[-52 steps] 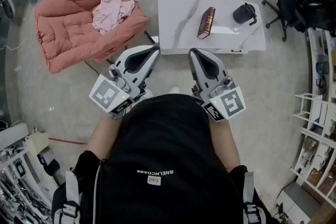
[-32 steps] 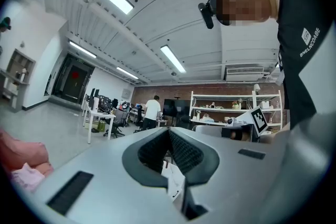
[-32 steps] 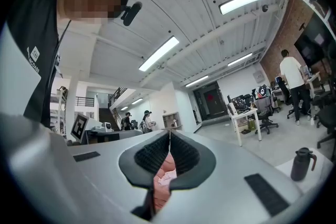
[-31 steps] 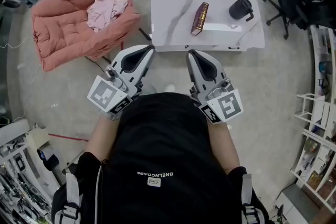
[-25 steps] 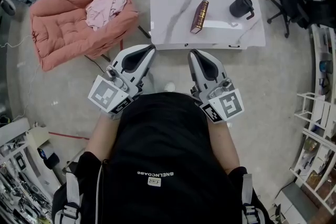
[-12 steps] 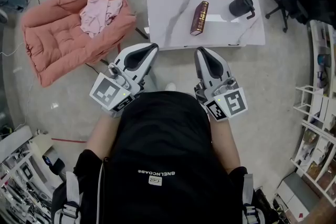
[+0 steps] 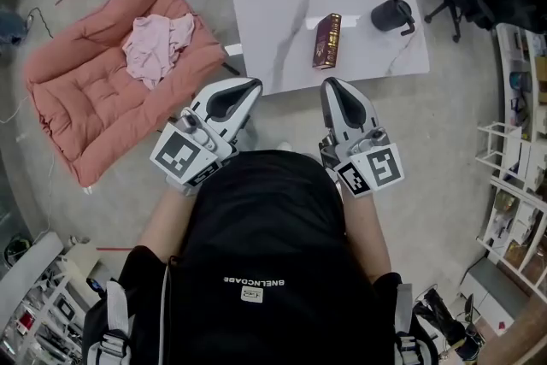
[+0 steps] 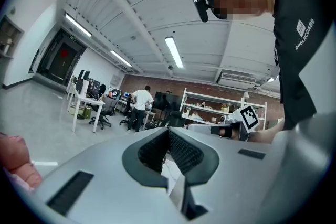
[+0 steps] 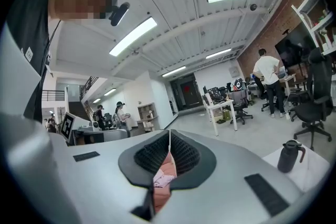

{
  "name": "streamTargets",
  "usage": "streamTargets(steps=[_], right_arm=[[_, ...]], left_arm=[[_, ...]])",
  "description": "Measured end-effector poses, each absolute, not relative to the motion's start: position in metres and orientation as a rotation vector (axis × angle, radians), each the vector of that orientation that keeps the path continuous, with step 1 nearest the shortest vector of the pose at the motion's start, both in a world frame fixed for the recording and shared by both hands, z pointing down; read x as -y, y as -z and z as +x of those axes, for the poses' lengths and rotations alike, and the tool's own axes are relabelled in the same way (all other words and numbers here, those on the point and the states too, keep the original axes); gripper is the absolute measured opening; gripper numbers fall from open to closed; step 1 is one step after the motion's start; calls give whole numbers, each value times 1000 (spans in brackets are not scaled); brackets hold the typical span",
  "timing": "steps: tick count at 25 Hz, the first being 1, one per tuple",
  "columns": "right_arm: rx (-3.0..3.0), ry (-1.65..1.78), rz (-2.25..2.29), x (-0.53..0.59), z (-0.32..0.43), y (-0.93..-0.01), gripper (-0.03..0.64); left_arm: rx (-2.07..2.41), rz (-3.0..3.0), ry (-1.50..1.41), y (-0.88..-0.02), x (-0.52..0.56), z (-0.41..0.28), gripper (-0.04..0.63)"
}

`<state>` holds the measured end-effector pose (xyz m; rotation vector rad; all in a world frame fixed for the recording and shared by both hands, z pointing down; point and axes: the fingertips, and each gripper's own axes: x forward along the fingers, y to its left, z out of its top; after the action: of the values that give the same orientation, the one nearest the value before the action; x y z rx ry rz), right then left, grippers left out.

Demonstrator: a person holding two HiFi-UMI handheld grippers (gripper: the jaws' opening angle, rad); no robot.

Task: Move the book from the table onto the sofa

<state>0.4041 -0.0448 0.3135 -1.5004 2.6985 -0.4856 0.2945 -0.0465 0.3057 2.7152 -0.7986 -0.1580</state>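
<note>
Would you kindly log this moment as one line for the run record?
phase: pre-grasp | book: lying on table, untouched | sofa: pink cloth on it | left gripper: shut, empty | right gripper: shut, empty

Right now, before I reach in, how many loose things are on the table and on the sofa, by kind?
book: 1, on the table
black jug: 1, on the table
pink cloth: 1, on the sofa
Total: 3
</note>
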Motion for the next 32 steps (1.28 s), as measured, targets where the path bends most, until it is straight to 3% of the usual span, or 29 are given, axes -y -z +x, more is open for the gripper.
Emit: streamTargets(steps=[17, 32], right_arm=[[-2604, 554, -1850, 138, 367, -345, 29], [-2714, 676, -1953, 180, 400, -400, 29]], left_arm=[[736, 2728, 137, -330, 124, 180, 14], [882, 2683, 129, -333, 140, 158, 14]])
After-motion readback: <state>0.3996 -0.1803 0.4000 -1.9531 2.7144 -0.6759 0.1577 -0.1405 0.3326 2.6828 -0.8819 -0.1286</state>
